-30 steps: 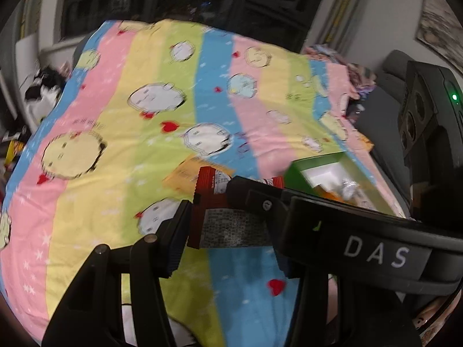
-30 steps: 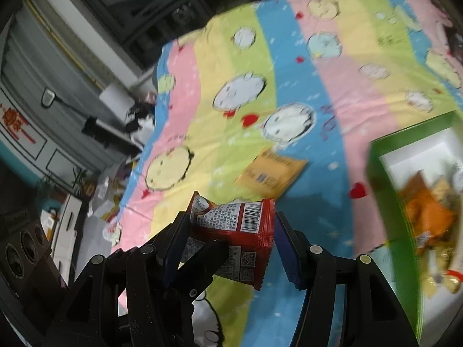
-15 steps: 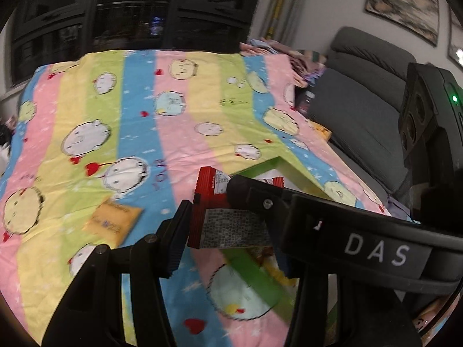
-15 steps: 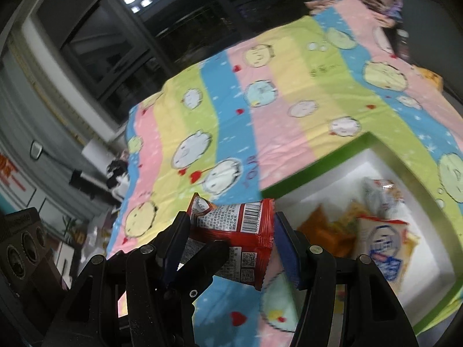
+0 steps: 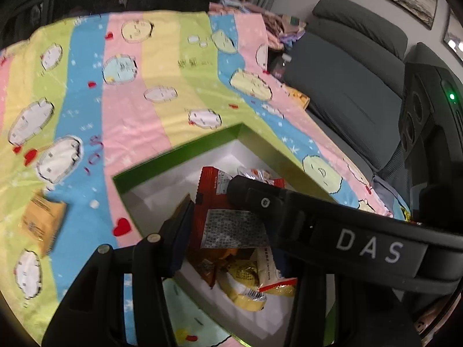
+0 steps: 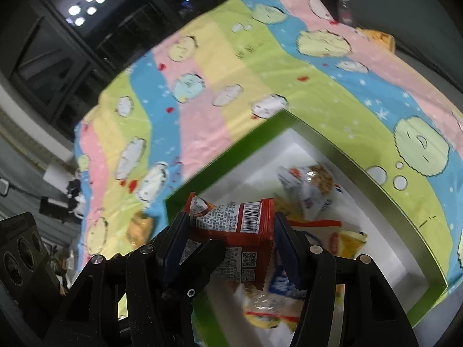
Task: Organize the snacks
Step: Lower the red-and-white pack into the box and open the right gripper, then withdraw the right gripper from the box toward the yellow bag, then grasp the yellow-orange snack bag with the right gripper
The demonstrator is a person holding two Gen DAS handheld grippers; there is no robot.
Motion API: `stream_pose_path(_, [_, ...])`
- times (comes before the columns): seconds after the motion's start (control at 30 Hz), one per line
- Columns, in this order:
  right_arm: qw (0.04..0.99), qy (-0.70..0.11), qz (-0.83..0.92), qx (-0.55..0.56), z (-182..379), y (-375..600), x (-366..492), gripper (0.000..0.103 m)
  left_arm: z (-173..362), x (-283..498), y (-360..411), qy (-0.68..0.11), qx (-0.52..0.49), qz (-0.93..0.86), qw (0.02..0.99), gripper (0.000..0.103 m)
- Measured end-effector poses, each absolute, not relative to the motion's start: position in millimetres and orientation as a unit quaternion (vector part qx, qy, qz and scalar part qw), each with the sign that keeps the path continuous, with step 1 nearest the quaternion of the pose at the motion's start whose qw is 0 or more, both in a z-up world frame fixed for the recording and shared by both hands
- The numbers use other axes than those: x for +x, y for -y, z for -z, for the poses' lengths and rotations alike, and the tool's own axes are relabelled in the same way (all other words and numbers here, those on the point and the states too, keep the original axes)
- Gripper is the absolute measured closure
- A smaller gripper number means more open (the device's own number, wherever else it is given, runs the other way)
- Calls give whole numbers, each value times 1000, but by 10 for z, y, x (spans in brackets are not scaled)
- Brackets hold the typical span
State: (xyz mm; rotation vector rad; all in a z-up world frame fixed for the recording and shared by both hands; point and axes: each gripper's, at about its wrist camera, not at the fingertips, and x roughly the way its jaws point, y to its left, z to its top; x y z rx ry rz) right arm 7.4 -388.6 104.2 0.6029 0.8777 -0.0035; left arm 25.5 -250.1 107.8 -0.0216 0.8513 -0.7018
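**Both tools clamped on one red packet above the green box**

Two tools are seen on a single red snack packet (image 6: 231, 228). The right tool (image 6: 230, 241) is closed on it: its blue pads (image 6: 173, 243) press on the packet's left and right sides, with the barcode end standing up between them. The left tool (image 5: 228, 217) is gripping the same packet (image 5: 228, 219) too, and its jaws are closing; one finger is laid against the packet's left edge, while the other crosses in front of it from the right.

Directly beneath and ahead of the tools, a green box (image 6: 220, 167) with a white inside is set on a striped bedspread (image 6: 202, 110) in pink, yellow, green and blue with round cartoon faces. Several other snack bags (image 5: 249, 283) are already piled in the box, yellow, orange and white ones among them.

Left of the left tool, an orange packet (image 5: 42, 225) is left lying on the bedspread, outside the box. Far to the right of that tool, beyond the bed edge, a grey sofa (image 5: 347, 66) is visible.
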Motion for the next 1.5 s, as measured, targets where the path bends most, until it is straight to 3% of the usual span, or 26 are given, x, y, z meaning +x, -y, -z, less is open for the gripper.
stream_pose_path(0.2, [850, -441, 22, 287, -902, 3965, 108, 41, -938, 309, 2521, -433, -42, 347, 831, 55])
stream_pose_path(0.27, [854, -437, 25, 281, -922, 3956, 92, 30, -969, 301, 2445, -431, -53, 348, 831, 53])
stream_pose_path(0.33, [861, -428, 31, 273, -974, 3933, 63, 29, -1028, 290, 2357, -424, -59, 341, 837, 52])
stream_pose_path(0.57, [881, -403, 15, 247, -1147, 3735, 68, 23, -1221, 303, 1779, -399, -80, 298, 863, 22])
stream_pose_path(0.7, [893, -388, -20, 226, -1247, 3499, 118, 23, -1266, 375, 1234, -391, -109, 237, 883, 20])
stream_pose_path(1.03, [873, -411, -196, 177, -1314, 2472, 853, 23, -818, 773, 264, -429, -188, 100, 878, 21])
stream_pose_path(1.23, [843, -483, -196, 131, -952, 1920, 1471, 24, -442, 975, 182, -471, -240, 105, 842, 31])
stream_pose_path(1.5, [803, -539, -228, 115, -497, 1619, 1838, 39, -232, 1138, 170, -486, -295, 135, 812, 46])
